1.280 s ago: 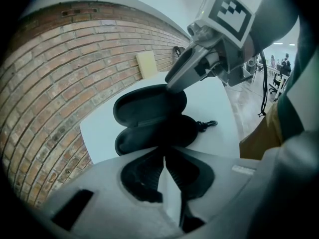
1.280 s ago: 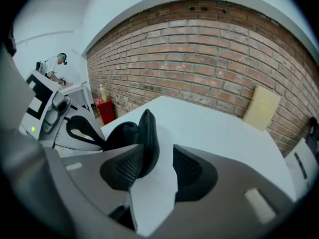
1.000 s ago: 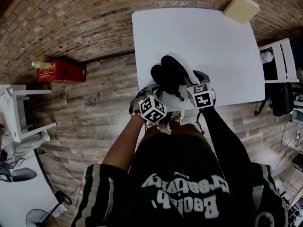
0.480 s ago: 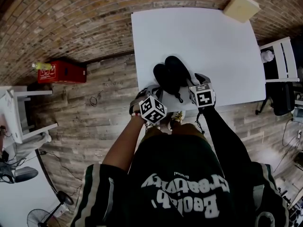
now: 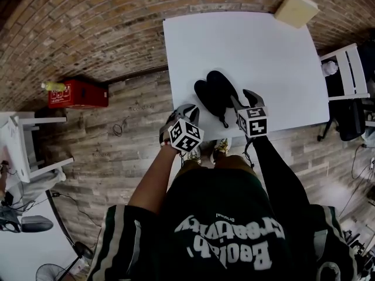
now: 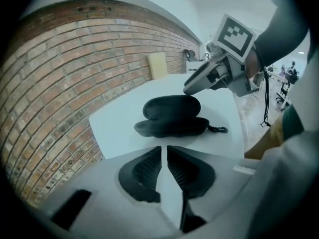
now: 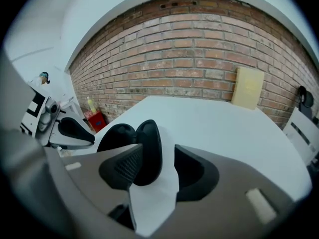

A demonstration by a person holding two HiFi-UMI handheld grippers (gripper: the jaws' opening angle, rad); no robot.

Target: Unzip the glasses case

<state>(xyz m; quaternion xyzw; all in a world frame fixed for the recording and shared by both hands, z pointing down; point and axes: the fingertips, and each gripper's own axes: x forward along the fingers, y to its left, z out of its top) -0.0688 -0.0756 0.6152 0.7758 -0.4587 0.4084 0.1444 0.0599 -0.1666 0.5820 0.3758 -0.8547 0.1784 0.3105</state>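
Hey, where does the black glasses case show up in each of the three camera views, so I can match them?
Head view: the glasses case lies open just above centre, near the white table's near edge.
Left gripper view: glasses case at centre, just above the jaws.
Right gripper view: glasses case left of centre, partly behind one jaw.
Shared landmark: the tan board by the brick wall.

Bright, even indoor light; strong fisheye bending at edges, dark vignetted corners.
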